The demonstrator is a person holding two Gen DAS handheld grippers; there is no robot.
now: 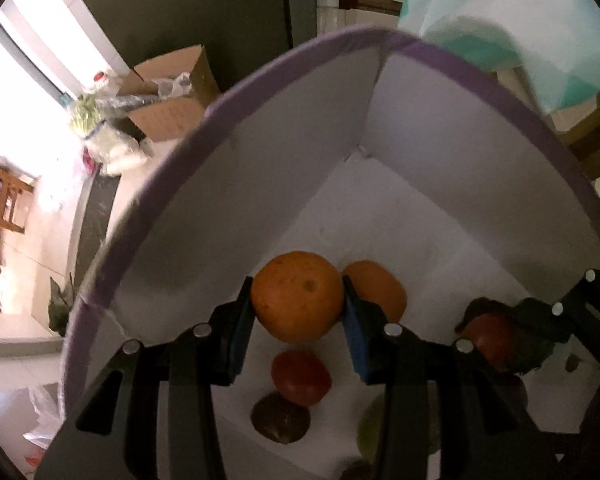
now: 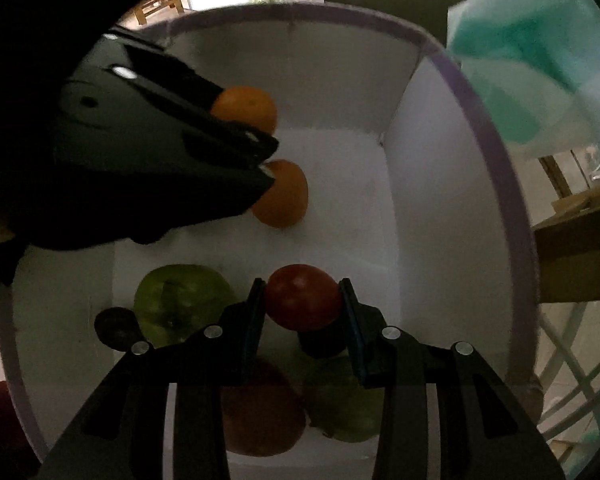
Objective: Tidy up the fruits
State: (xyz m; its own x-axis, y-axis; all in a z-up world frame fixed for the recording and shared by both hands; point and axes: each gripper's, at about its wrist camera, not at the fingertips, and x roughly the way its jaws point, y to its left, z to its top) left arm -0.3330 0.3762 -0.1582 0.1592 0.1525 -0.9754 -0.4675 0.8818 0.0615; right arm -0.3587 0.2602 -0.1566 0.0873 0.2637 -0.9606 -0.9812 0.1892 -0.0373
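Note:
My left gripper (image 1: 296, 286) is shut on an orange (image 1: 298, 304) and points down into a white box with a purple rim (image 1: 284, 60). A second orange (image 1: 380, 292) lies on the box floor just behind it. My right gripper (image 2: 300, 284) is shut on a small red fruit (image 2: 302, 300) over the near part of the same box (image 2: 496, 168). In the right wrist view the left gripper (image 2: 248, 124) comes in from the upper left with its orange (image 2: 246, 108), above the lying orange (image 2: 284, 194). In the left wrist view the right gripper (image 1: 496, 332) shows at the right.
On the box floor lie another red fruit (image 1: 300, 376), a dark round fruit (image 1: 280, 420), a green apple (image 2: 180, 300), a second green one (image 2: 340, 400) and a large red one (image 2: 260, 408). White inner walls (image 2: 420, 200) stand close around. A cardboard carton (image 1: 172, 92) sits beyond.

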